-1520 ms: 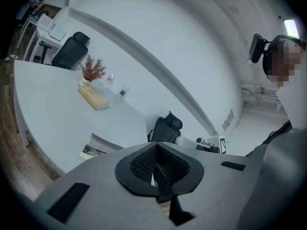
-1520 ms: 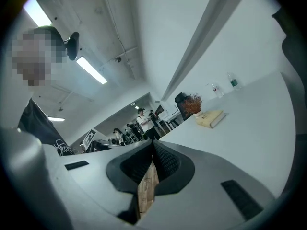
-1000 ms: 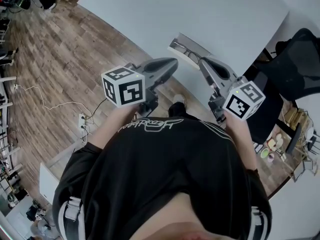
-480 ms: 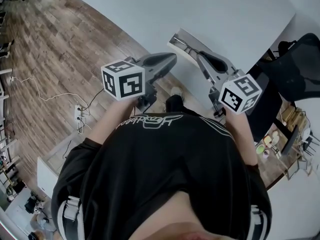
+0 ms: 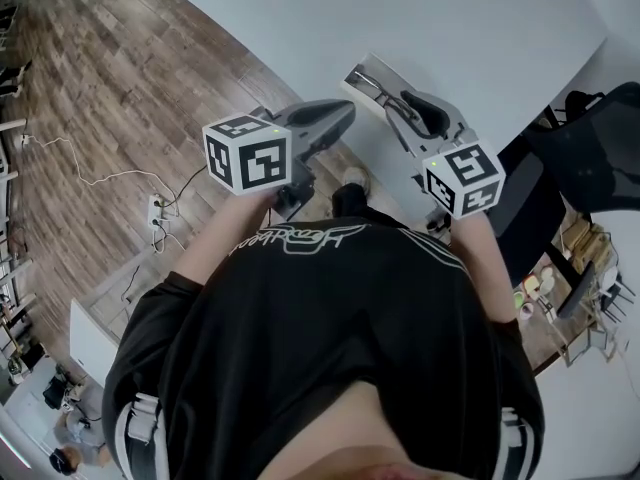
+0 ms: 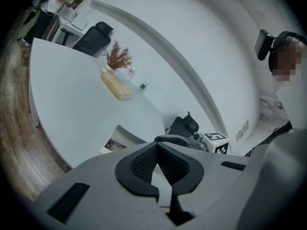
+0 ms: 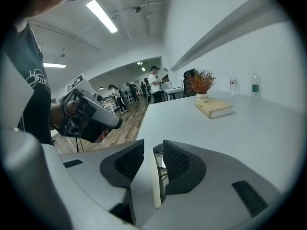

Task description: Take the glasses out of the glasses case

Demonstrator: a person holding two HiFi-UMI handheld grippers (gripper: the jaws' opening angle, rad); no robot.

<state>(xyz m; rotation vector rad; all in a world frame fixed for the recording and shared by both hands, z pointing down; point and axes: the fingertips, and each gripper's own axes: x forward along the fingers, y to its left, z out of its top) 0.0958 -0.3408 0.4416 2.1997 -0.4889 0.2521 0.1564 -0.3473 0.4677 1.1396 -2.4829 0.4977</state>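
Note:
The glasses case (image 5: 366, 71) lies open at the near edge of the white table (image 5: 480, 28), with dark-framed glasses (image 5: 374, 92) in it. My right gripper (image 5: 404, 102) hangs just over the case's right end, its jaws a narrow gap apart. Through that gap in the right gripper view I see the case's pale rim (image 7: 154, 178) and part of the glasses (image 7: 159, 163). My left gripper (image 5: 347, 115) is shut and empty, off the table edge to the left of the case. From the left gripper view the case (image 6: 125, 136) sits ahead, and the right gripper (image 6: 178, 140) is beside it.
A tan book (image 6: 115, 86), a dried plant (image 6: 117, 56) and bottles (image 7: 255, 86) stand far across the table. A black office chair (image 5: 590, 158) is at the right. Wood floor with a power strip (image 5: 155, 210) lies to the left. People stand in the background (image 7: 154, 83).
My right gripper has moved forward and left, over the right end of the open case. The left gripper has stayed about where it was, still shut.

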